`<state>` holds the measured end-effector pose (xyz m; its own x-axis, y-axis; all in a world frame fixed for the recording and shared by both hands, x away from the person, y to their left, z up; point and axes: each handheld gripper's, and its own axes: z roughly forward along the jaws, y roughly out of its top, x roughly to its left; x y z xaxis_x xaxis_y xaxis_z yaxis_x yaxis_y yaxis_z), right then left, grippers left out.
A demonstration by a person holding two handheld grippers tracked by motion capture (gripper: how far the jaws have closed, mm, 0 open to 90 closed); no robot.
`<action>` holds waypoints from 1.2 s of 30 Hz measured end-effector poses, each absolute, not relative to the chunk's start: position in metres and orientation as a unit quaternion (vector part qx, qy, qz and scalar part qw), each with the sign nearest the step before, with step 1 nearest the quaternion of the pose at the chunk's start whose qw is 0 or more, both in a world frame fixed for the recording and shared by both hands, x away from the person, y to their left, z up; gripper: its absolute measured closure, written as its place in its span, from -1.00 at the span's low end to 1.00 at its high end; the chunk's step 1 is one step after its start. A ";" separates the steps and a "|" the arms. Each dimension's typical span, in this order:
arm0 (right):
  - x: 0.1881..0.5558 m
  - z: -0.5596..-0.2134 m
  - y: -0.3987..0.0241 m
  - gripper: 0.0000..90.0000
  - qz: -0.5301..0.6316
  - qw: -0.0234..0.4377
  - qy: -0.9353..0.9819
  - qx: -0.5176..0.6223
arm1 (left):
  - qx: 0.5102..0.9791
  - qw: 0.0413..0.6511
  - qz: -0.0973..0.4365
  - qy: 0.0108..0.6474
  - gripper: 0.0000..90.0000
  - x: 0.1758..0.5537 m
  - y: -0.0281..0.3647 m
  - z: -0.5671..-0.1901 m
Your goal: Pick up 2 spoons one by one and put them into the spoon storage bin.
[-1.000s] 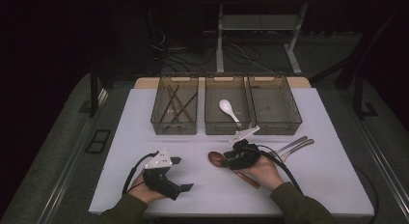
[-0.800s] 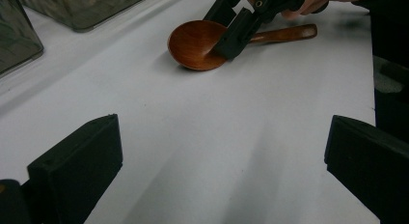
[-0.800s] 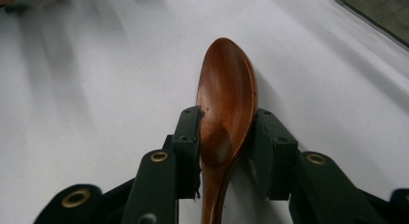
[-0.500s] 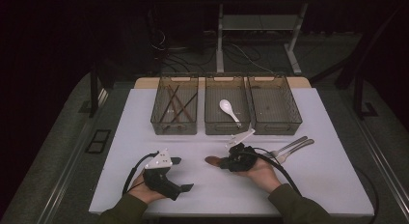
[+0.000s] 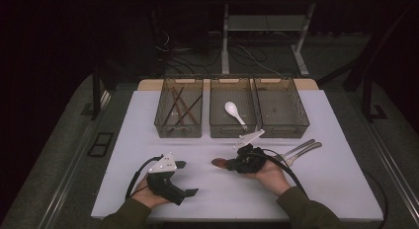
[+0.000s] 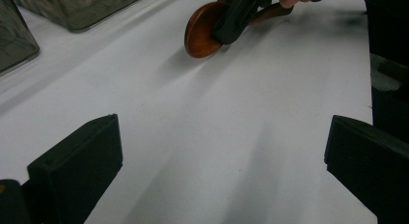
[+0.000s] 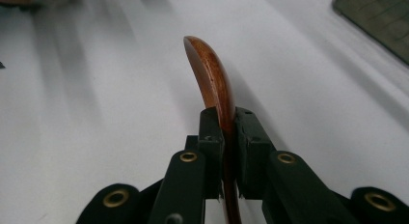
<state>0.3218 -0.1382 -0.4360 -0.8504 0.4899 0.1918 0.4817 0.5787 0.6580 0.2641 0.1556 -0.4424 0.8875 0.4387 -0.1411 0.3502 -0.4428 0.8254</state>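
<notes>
Right gripper (image 7: 226, 122) jaws, having just closed, clamp the wooden spoon (image 7: 212, 74); left gripper (image 6: 222, 151) jaws apart over the table (image 6: 241, 113).

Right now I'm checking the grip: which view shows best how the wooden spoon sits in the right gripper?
The right gripper view: the wooden spoon stands on edge, clamped between the right gripper pads. The left gripper view shows its round bowl from the side, farther off. The high view shows just a small brown tip.
</notes>
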 end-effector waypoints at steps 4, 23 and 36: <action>0.323 -0.433 -0.142 0.83 0.379 0.006 0.883 0.278 | 0.848 0.474 0.046 0.232 -1.00 0.264 0.155 -0.442; 0.337 -0.410 -0.166 0.83 0.430 0.009 0.847 0.312 | 0.848 0.473 0.046 0.233 -1.00 0.264 0.155 -0.443; 0.352 -0.395 -0.174 0.83 0.451 0.022 0.831 0.326 | 0.847 0.474 0.048 0.234 -1.00 0.265 0.156 -0.442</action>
<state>0.3516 -0.1739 -0.3951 -0.7868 0.5607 0.2580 0.5217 0.3807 0.7635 0.2647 0.1560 -0.4422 0.8863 0.4411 -0.1407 0.3505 -0.4406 0.8264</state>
